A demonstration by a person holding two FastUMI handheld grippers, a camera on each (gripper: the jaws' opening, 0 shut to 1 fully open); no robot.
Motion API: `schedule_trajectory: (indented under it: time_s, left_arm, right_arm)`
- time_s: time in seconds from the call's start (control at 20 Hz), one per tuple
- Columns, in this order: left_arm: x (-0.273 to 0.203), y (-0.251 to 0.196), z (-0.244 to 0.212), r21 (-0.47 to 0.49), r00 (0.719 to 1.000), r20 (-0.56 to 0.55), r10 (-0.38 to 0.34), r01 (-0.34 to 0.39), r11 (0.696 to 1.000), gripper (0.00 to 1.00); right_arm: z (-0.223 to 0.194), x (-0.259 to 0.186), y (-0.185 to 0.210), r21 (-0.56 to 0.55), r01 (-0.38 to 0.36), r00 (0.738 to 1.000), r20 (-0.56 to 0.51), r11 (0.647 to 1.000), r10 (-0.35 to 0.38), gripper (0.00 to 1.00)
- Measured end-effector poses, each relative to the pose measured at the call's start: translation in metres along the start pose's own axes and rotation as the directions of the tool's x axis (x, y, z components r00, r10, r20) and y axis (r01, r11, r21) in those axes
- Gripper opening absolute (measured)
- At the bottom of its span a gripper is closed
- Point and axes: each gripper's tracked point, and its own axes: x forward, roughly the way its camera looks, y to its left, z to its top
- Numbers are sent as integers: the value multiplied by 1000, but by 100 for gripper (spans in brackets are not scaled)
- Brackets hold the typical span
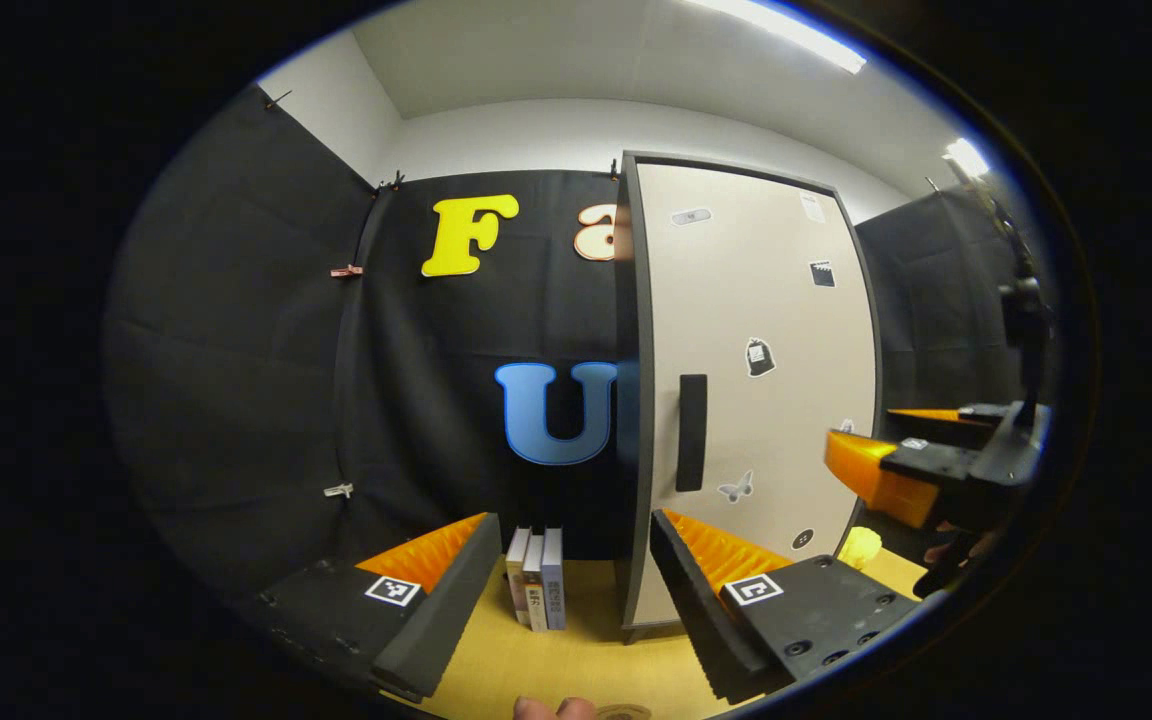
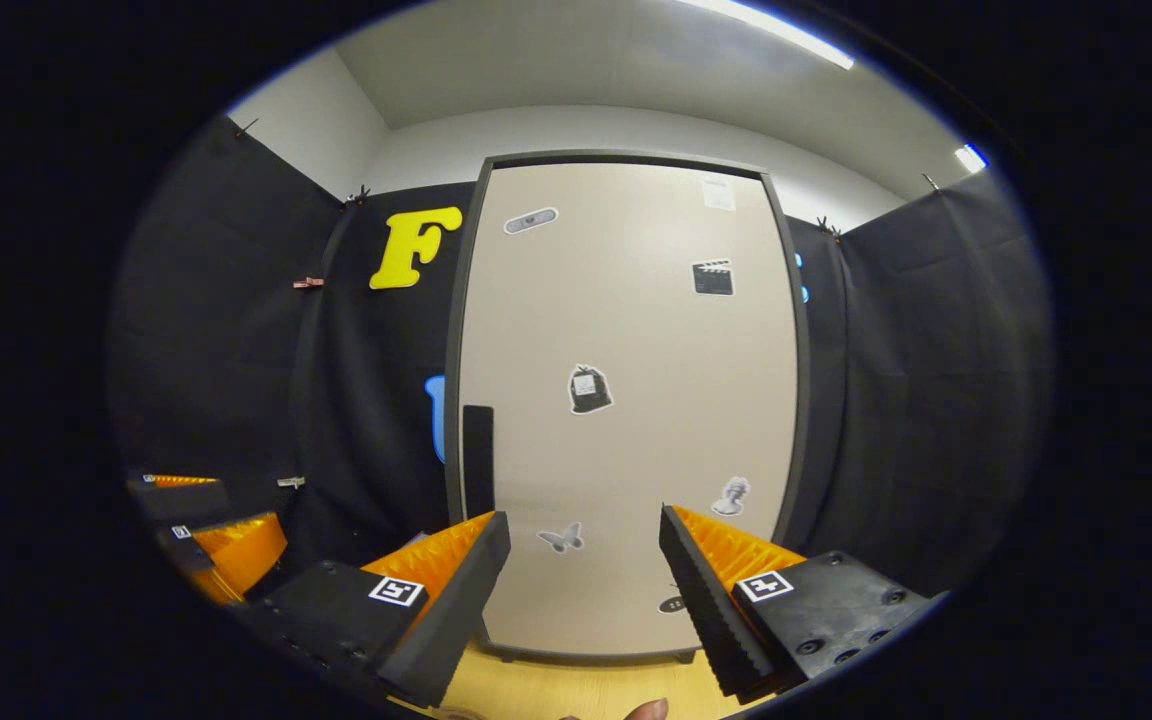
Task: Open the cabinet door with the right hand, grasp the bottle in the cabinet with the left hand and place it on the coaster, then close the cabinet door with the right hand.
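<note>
The cabinet door (image 2: 626,400) is pale beige within a dark grey frame, with a black vertical handle (image 2: 477,458) and small black, grey and white stickers scattered over it — a butterfly, a clapperboard, a bag. The table (image 1: 576,655) is light yellowish wood. Three books (image 1: 536,590) show white, brown and grey-blue spines. A small bright yellow object (image 1: 861,546) sits by the cabinet — too small to identify. The ceiling is white.
</note>
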Motion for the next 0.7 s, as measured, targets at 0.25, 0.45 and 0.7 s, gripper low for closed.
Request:
schedule_trajectory:
  time_s: [0.25, 0.45, 0.7]
  left_arm:
    - [-1, 27, -9, -8, 999, -15, 43, -44, 999, 95]
    - [0, 44, -14, -14, 997, -29, 69, -69, 997, 95]
    - [3, 56, -20, -22, 995, -42, 87, -88, 996, 95]
  right_arm:
    - [-1, 61, 53, 21, -50, 999, 1, 999, 50, 97]
    - [-16, 102, 68, 24, -28, 999, -21, 999, 28, 97]
    - [-37, 137, 71, 72, 16, 997, -77, 997, -10, 97]
